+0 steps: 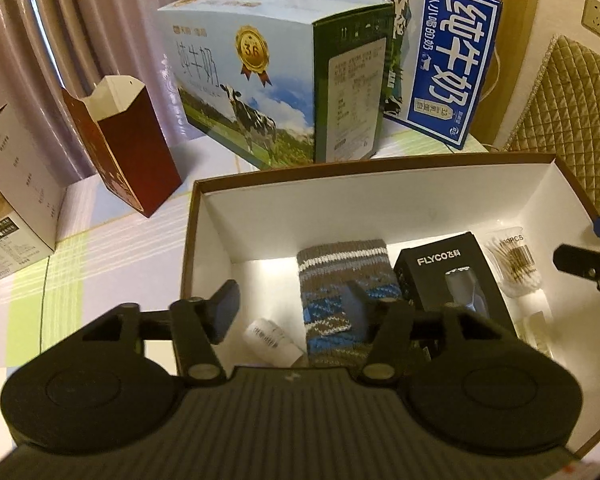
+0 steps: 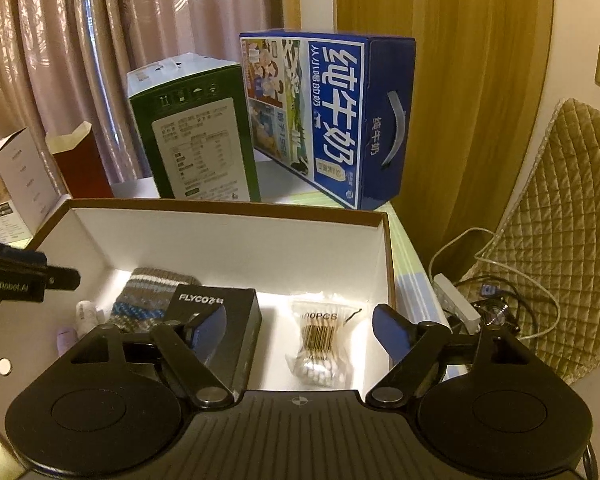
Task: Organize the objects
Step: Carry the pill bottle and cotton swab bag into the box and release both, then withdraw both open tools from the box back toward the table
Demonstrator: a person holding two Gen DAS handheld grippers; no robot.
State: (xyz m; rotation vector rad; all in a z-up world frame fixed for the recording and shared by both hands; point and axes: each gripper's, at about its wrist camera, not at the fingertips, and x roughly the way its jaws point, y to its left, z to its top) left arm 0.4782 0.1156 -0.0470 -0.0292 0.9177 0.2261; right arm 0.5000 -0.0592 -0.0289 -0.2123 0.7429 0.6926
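Inside the shallow white-lined cardboard box with a brown rim (image 2: pixel 388 248), side by side: grey-and-blue knitted sock (image 1: pixel 340 280), black FLYCO carton (image 2: pixel 224 320), clear packet of cotton swabs (image 2: pixel 320 344), and a small white labelled tube (image 1: pixel 268 340) at the sock's left. Above the sock, left gripper (image 1: pixel 292 308), jaws spread, nothing pinched. Above the swab packet, right gripper (image 2: pixel 300 328), jaws wide apart, empty. Behind the box on the pale checked tablecloth (image 1: pixel 100 248): cow-printed milk carton (image 1: pixel 268 80), blue milk carton (image 2: pixel 332 120), open dark-red paper box (image 1: pixel 120 140).
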